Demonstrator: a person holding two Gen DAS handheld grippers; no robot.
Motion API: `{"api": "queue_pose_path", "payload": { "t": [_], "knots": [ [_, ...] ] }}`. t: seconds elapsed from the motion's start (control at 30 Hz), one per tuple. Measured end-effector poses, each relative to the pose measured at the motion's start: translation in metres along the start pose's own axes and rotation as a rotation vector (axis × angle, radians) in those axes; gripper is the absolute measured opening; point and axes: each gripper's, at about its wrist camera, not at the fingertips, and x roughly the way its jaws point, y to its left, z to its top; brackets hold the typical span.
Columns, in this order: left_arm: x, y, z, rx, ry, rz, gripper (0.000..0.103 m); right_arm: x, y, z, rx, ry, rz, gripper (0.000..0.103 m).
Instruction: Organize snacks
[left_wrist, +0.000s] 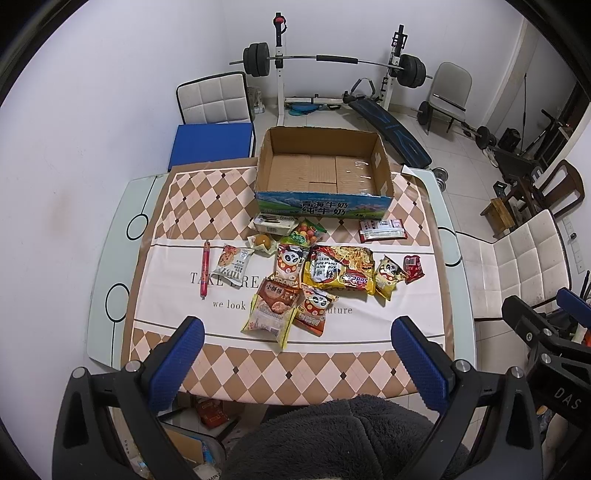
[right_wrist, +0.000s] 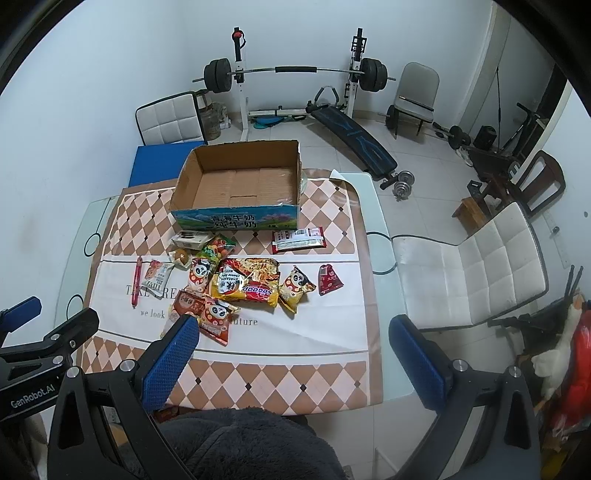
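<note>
- Both hand-held grippers hover above the near edge of the table (left_wrist: 110, 258), well short of the snacks, and neither touches anything.
- Left gripper (left_wrist: 297, 356): its blue-padded fingers (left_wrist: 177, 363) stand wide apart with nothing between them, pointing forward over the checked tablecloth (left_wrist: 184, 206) toward the snack pile.
- Right gripper (right_wrist: 293, 356): likewise spread wide and empty, held to the right of the left one; its left finger sits over the near end of the pile in its own view, its right finger over the floor beside the table.
- Each gripper shows at the edge of the other's view, so the two are held side by side at about the same height.
- A dark fleecy sleeve or lap (left_wrist: 332, 435) fills the bottom of both views, beneath the grippers.
- The snacks lie loose in the middle of the tablecloth: a large yellow noodle packet (left_wrist: 341, 271), several panda-printed packets (left_wrist: 291, 260), a brown biscuit bag (left_wrist: 275, 308) nearest the grippers, and a red sausage stick (left_wrist: 205, 269) lying apart on the left.
- A small dark-red packet (left_wrist: 413, 267) and a flat red-and-white packet (left_wrist: 382, 229) lie to the right of the pile.
- The open cardboard box (left_wrist: 323, 166) stands empty at the far side of the table, just behind the snacks, with a white box (left_wrist: 275, 223) touching or just beside its front wall.
</note>
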Motion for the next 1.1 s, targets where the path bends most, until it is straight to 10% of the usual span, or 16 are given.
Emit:
{"api": "queue_pose_path", "payload": {
  "t": [0.47,0.73,1.1],
  "knots": [
    [0.007,0.005,0.007,-0.029,0.011,0.011,0.103,0.026,0.007,-0.001,0.014,0.028,0.02,0.103],
    [0.104,0.038,0.028,-0.077,0.105,0.067,0.103,0.121,0.004,0.018,0.059,0.151,0.095,0.103],
    [0.257,0.07,0.012,-0.075,0.308,0.105,0.103,0.334,0.1,0.053,-0.52,0.36,0.119,0.103]
  ]
}}
